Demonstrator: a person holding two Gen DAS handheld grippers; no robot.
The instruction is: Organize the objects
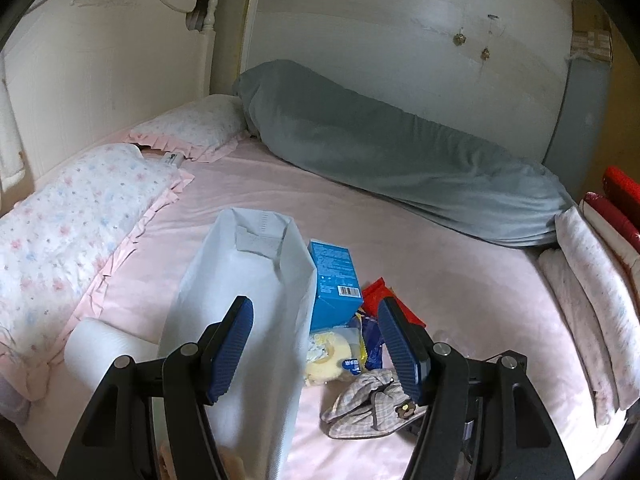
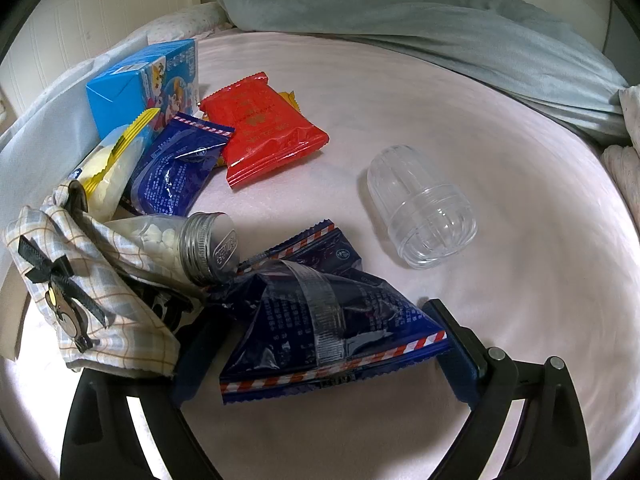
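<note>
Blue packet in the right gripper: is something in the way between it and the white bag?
Yes. The plaid pouch and the tablet bottle lie between the dark blue packet and the white bag on the left. Above them nothing visible blocks.

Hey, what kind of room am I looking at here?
Most likely a bedroom: a white headboard, floral pillows and a pink sheet make up a bed, with snack packets strewn across it.
</note>
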